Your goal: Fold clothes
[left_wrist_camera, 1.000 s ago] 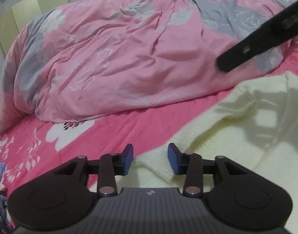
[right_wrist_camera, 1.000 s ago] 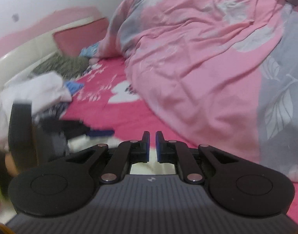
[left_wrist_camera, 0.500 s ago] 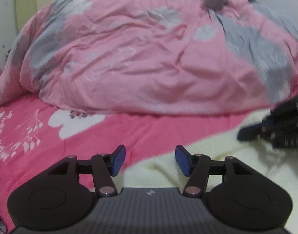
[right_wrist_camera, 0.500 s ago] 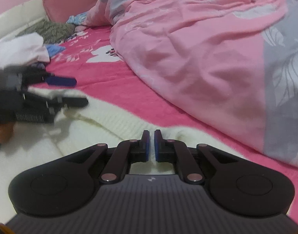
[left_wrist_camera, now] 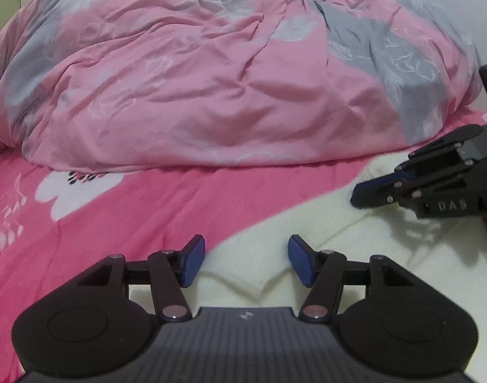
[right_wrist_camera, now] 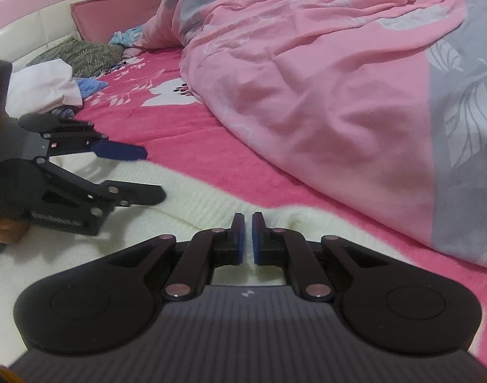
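The cream sweater (left_wrist_camera: 307, 233) lies with its far edge running left to right across the bed. The left gripper (left_wrist_camera: 246, 263) hangs wide open right over that edge, holding nothing. The right gripper (right_wrist_camera: 247, 239) sits further right on the same edge, jaws pinched shut; can't tell if any knit is caught.

Your left gripper (left_wrist_camera: 246, 263) has spread its jaws wider over the sweater (left_wrist_camera: 355, 255) edge, nothing clamped between them. Your right gripper (right_wrist_camera: 247, 239) has dropped from the air onto the sweater, jaws together.

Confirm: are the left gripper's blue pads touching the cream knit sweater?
Apart. The left wrist view shows the left gripper open, its pads standing clear either side of the cream knit sweater's fold.
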Demonstrator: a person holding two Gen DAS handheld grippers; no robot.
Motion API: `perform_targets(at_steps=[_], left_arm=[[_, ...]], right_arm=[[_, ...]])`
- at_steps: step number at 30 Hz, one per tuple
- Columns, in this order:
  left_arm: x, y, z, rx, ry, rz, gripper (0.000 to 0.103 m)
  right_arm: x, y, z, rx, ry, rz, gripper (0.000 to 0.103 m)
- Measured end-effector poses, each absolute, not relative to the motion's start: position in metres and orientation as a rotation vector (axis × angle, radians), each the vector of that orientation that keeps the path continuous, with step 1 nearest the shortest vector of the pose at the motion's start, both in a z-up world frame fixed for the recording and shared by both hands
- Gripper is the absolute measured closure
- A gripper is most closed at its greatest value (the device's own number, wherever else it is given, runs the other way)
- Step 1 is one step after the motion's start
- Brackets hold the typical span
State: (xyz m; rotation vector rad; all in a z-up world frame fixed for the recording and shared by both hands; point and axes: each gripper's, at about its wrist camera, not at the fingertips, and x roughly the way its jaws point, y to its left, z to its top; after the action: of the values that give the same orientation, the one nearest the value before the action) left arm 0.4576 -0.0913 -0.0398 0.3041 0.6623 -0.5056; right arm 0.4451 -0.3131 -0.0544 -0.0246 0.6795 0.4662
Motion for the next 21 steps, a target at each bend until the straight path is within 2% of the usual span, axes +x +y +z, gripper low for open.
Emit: perform_targets(at_steps=[13,18,21], left_arm=[[0.445,-0.072,-0.033,0.268,0.733,-0.416,0.041],[0.402,-0.059,-0.004,0.314,0.723,-0.303,0.039],[0.366,-0.045,0.023,0.267,0.700,-0.283,0.037]], right_arm=[[0.444,-0.309,-0.054,-0.050,0.678,0.451,0.101],[0.429,-0.299,-0.042,-0.095,0.682,0.380,0.099],[0.407,-0.300,-0.022,-0.065,0.692,0.343,0.095]])
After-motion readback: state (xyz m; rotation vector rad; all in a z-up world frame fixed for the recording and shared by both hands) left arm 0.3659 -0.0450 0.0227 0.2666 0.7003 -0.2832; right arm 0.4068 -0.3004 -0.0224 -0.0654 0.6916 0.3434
